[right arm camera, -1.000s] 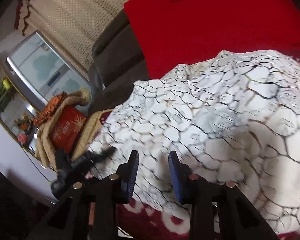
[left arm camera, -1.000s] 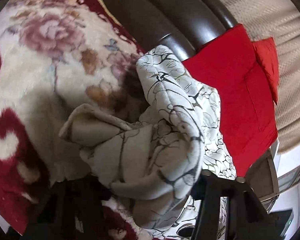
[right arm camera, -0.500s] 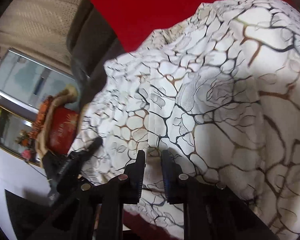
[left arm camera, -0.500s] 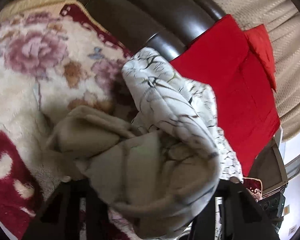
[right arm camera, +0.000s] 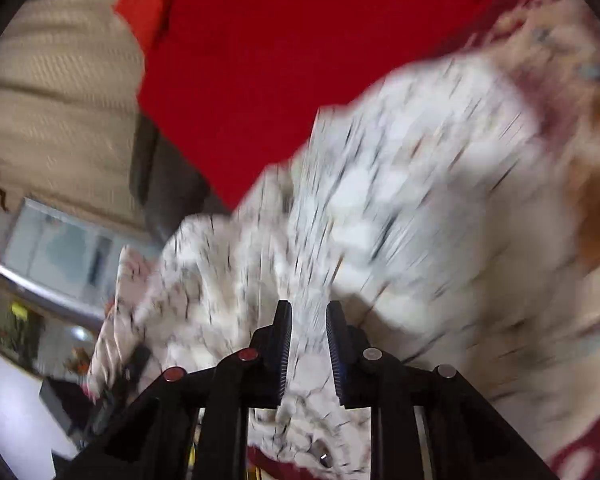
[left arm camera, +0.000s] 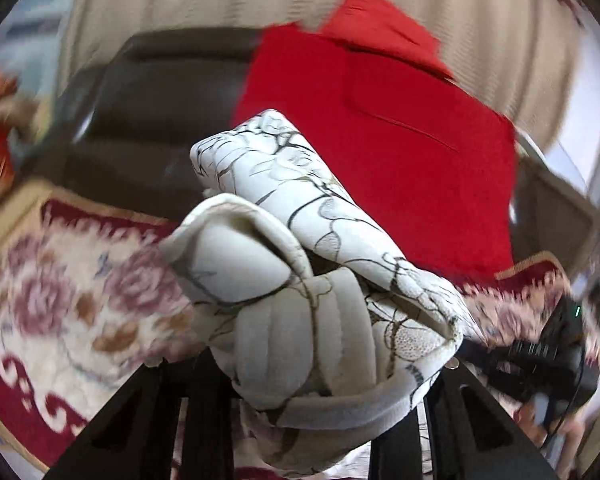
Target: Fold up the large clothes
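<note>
The garment is a thick white cloth with a black crackle print and a plain beige lining. In the left wrist view it point(left arm camera: 300, 288) is bunched over my left gripper point(left arm camera: 312, 392), whose fingertips are buried in the folds; it looks shut on the cloth. In the right wrist view the garment point(right arm camera: 400, 208) is blurred by motion, and my right gripper point(right arm camera: 308, 344) is shut on a fold of it running between its fingers point(right arm camera: 282, 340). The right gripper also shows at the right of the left wrist view point(left arm camera: 548, 352).
A floral cream and red blanket point(left arm camera: 60, 300) covers the seat under the cloth. A red cushion point(left arm camera: 380, 140) leans on the dark brown sofa back point(left arm camera: 160, 92). Beige curtains point(right arm camera: 60, 80) hang behind, with a window point(right arm camera: 60, 248) and cluttered shelf beside the sofa.
Both grippers have lifted and swung with the cloth. The right gripper closed on a fold over the last second and is now moving fast. The left view now faces the sofa back.
</note>
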`<state>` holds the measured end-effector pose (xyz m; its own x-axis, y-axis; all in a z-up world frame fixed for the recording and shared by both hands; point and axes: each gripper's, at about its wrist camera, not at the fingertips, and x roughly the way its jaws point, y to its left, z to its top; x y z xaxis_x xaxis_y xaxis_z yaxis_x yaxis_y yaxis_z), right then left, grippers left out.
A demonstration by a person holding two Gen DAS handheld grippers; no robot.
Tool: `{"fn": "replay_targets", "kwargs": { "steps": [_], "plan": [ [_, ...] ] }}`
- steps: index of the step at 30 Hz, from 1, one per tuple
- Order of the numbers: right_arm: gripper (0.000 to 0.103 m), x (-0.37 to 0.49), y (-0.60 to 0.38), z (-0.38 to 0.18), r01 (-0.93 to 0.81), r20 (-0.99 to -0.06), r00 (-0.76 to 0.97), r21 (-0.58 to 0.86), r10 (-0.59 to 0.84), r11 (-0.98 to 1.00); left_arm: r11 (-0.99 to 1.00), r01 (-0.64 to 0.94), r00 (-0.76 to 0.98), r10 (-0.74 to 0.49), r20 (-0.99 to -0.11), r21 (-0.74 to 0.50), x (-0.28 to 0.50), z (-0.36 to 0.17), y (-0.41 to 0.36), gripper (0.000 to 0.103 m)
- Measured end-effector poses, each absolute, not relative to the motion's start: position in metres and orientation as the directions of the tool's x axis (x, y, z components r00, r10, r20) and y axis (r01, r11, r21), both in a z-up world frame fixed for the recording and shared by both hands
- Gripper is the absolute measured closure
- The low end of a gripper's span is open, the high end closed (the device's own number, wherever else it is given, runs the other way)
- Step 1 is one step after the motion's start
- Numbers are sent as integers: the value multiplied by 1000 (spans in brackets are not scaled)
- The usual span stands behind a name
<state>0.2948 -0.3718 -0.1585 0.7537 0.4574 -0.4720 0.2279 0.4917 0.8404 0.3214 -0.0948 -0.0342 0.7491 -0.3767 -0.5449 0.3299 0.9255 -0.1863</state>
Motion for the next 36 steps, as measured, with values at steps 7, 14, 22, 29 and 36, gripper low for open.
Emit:
{"fn": "replay_targets", "kwargs": {
  "steps": [7,14,22,29,36],
  "plan": [
    [81,250,-448,-166,212,-313,882,931,353,296,825,565,654,-431,-621,23,284,-41,-231,75],
    [19,240,-499,-187,207,-256,900,963,354,170,728,647,652,-373,-660,227,256,-113,-299,75],
    [19,302,-501,-187,161,-255,819,962,514,222,698,672,647,-391,-654,247,261,-109,-301,74],
    [19,374,-469,-170,97,-350,701,910,621,403,671,716,620,-486,-616,192,251,-117,-277,74],
    [17,433,-422,-158,53,-474,633,816,612,576,651,749,591,-571,-569,125,244,-128,-253,74]
  ]
}}
